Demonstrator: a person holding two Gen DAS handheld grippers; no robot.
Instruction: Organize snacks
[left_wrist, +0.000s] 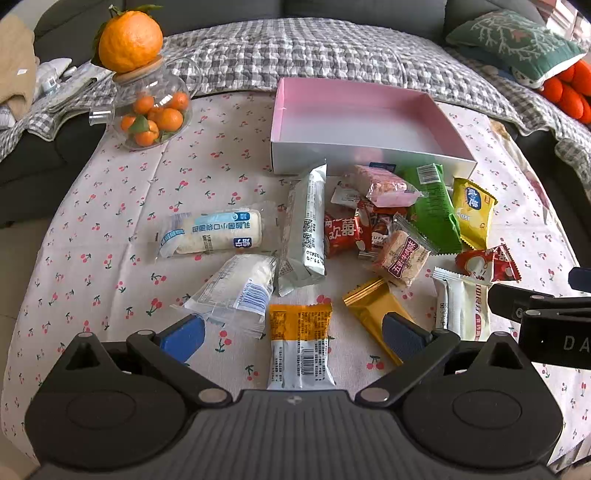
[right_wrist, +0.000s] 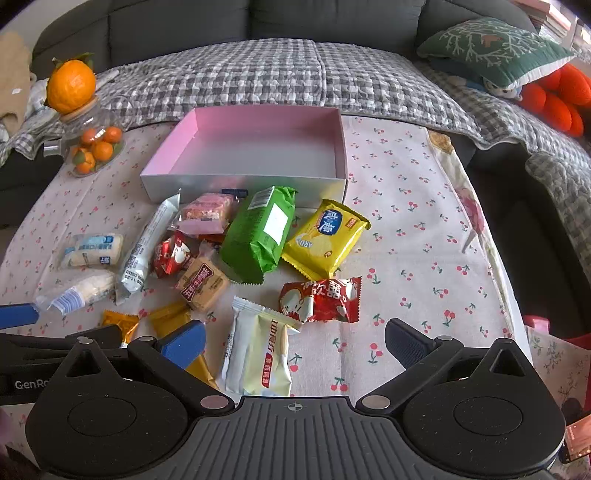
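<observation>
Several wrapped snacks lie scattered on the cherry-print cloth in front of an empty pink-lined box (left_wrist: 351, 122) (right_wrist: 258, 147). Among them are a green pack (right_wrist: 260, 232), a yellow pack (right_wrist: 325, 240), a red pack (right_wrist: 321, 301) and a cream pack (right_wrist: 258, 354). My left gripper (left_wrist: 293, 338) hovers open over an orange-and-white packet (left_wrist: 299, 347), a gold packet (left_wrist: 373, 310) by its right finger. My right gripper (right_wrist: 293, 349) is open above the cream pack, nothing pinched. Each gripper shows at the edge of the other's view.
A glass jar of small oranges (left_wrist: 151, 110) with a large orange (left_wrist: 129, 40) on its lid stands at the back left. A checked blanket (right_wrist: 258, 85) covers the sofa behind, with a green cushion (right_wrist: 491, 48) at the right. The table's right edge (right_wrist: 495, 258) drops off.
</observation>
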